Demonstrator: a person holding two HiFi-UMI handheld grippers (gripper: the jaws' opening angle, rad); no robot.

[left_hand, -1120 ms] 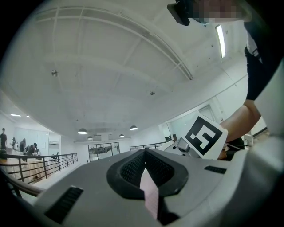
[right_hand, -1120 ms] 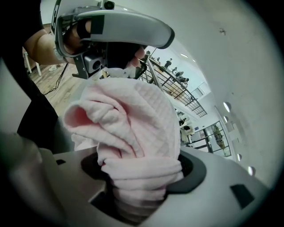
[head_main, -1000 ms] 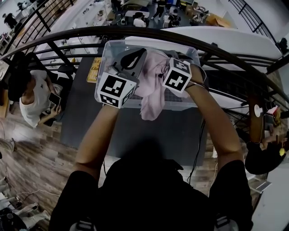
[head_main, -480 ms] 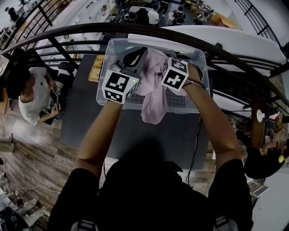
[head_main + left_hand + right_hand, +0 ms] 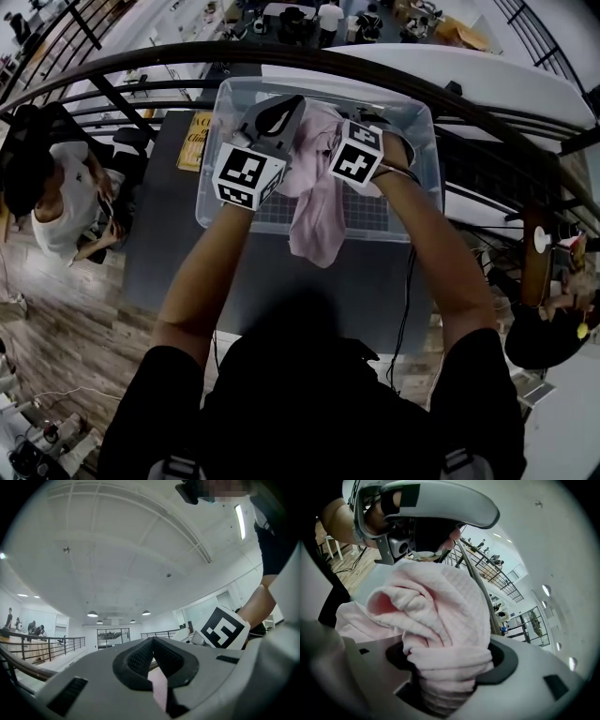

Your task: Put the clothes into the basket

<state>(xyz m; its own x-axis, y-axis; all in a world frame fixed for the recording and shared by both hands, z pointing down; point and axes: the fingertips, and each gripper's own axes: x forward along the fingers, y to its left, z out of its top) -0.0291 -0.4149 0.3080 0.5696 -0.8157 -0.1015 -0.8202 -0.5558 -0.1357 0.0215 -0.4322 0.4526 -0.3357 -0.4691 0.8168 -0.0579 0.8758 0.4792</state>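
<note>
A pink quilted garment point(image 5: 316, 211) hangs between both grippers over a clear plastic bin point(image 5: 420, 178). Its lower end drapes past the bin's front wall. My left gripper point(image 5: 277, 112) is at the cloth's left side with its jaws pointing up and away. In the left gripper view the left gripper point(image 5: 153, 643) is shut on a thin pink fold point(image 5: 159, 691). My right gripper point(image 5: 339, 133) is on the cloth's right side. In the right gripper view the right gripper point(image 5: 450, 660) is shut on a thick bunch of the garment point(image 5: 440, 606).
The bin stands on a dark table point(image 5: 281, 281). A black curved railing point(image 5: 469, 86) runs just behind it. To the left a person in a white shirt point(image 5: 56, 211) sits on a wooden floor. Another person point(image 5: 553, 319) is at the right edge.
The head view has shifted so the bin sits lower and shows more fully. Both grippers keep the same hold on the pink garment, which hangs a little further over the bin.
</note>
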